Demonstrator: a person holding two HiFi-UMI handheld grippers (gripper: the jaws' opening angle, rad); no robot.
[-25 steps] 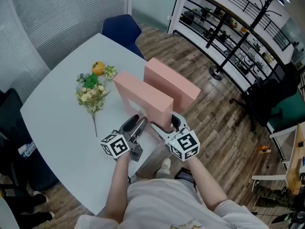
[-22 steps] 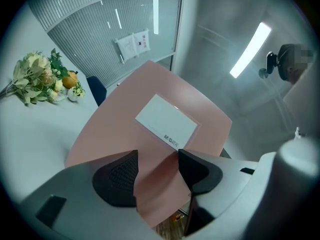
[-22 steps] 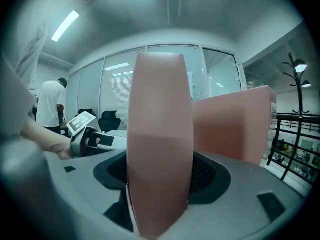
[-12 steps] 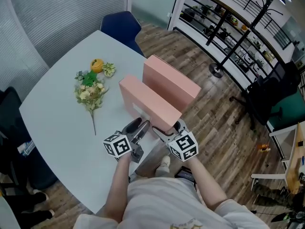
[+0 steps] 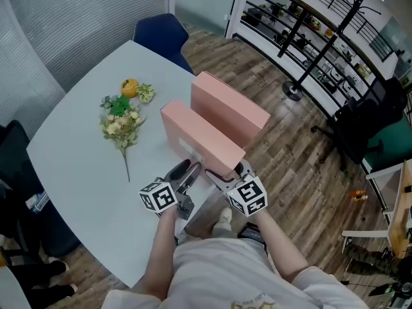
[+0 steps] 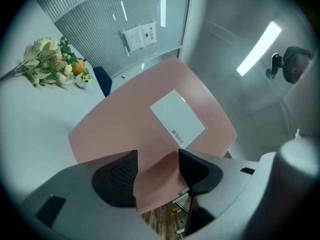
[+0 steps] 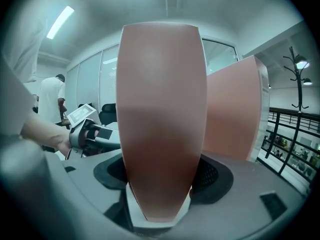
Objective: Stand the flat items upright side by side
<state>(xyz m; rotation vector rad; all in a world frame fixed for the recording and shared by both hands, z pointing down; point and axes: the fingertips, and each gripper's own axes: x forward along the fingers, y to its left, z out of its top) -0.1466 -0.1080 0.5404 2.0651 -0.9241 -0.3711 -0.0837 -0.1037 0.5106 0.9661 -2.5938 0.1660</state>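
At the table's (image 5: 77, 172) near edge, left gripper (image 5: 191, 170) and right gripper (image 5: 226, 172) clamp the nearer box (image 5: 199, 137), smooth, pink, slab-shaped, upright. The farther box (image 5: 228, 108) stands just beside it. Flowers (image 5: 122, 118) lie well apart.

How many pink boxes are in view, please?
2. The near pink box, upright, is gripped by the left gripper and right gripper; the far pink box stands right behind it. No others show.

Two pink boxes showing, near box (image 5: 201, 137) and far box (image 5: 229, 108); one flower bunch (image 5: 122, 123), one blue chair (image 5: 163, 36), one desk (image 5: 77, 172).
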